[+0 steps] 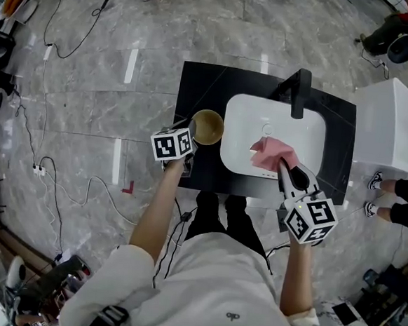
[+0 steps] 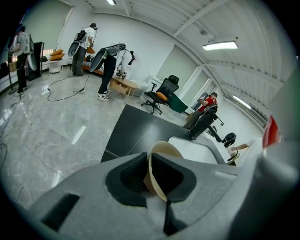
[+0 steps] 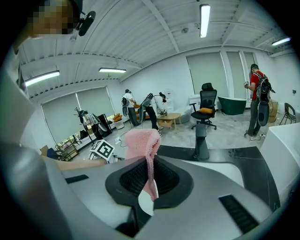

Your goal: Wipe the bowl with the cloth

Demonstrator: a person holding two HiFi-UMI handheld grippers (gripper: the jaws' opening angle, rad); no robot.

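Note:
A tan bowl [image 1: 207, 127] hangs over the left part of the black counter [image 1: 193, 80], beside the white sink [image 1: 240, 162]. My left gripper [image 1: 192, 138] is shut on its rim. In the left gripper view the bowl [image 2: 161, 157] stands on edge, its wall pinched between the dark pads. A pink cloth [image 1: 269, 154] hangs over the sink basin, and my right gripper [image 1: 283, 162] is shut on it. The right gripper view shows the cloth [image 3: 143, 145] bunched above the jaws, with a white label below. Bowl and cloth are apart.
A black faucet [image 1: 297, 89] rises at the sink's far edge. A white tub [image 1: 395, 125] stands to the right. Cables [image 1: 48, 175] trail over the grey marble floor at left. People and office chairs are farther off in the room.

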